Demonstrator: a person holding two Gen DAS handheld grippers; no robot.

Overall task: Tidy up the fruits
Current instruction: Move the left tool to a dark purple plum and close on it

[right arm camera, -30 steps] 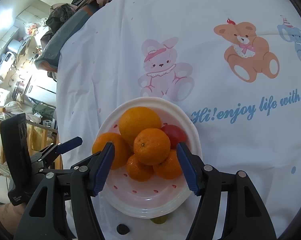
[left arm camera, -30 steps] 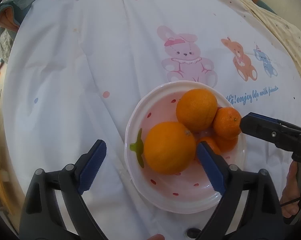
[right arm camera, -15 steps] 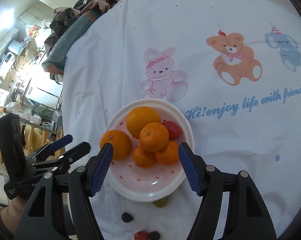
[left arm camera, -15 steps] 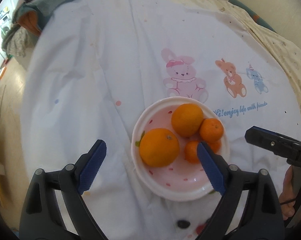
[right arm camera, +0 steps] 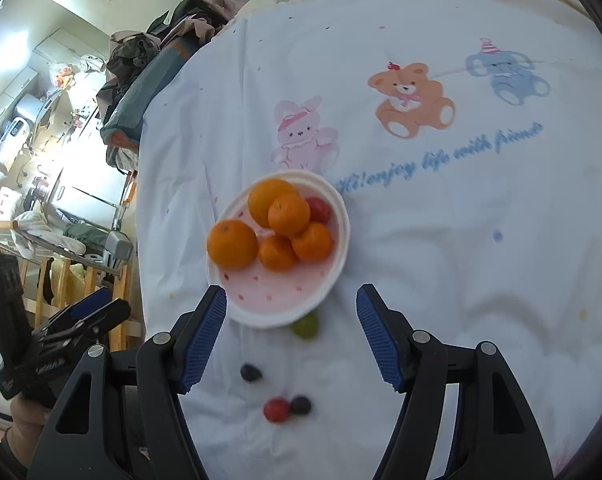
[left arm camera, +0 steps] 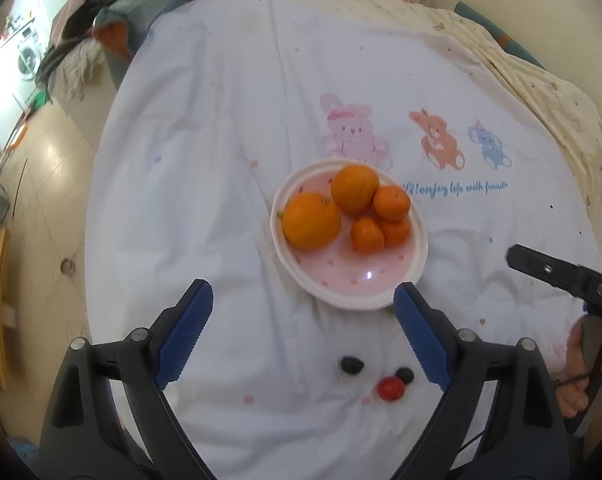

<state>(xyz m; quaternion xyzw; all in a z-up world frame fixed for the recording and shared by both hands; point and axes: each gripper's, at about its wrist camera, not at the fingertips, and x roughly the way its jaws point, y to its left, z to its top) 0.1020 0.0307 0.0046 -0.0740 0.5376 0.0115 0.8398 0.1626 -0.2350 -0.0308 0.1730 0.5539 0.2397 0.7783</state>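
Both grippers have drawn up and back from the pink plate (left arm camera: 411,276), which now looks smaller in each wrist view, and loose fruit below it has come into sight. On the plate sit two large oranges (left arm camera: 311,221), three smaller mandarins (left arm camera: 391,202) and a red fruit (right arm camera: 319,210) at the far rim. Just beside the plate's near rim lies a green grape (right arm camera: 305,325); farther toward the cameras lie two dark grapes (left arm camera: 351,365) and a red cherry tomato (left arm camera: 390,390). The left gripper (left arm camera: 303,336) hangs wide and empty over the white cartoon-print cloth (left arm camera: 205,152), short of the plate. The right gripper (right arm camera: 291,332), likewise near the plate's edge, stands moderately spread, holding nothing.
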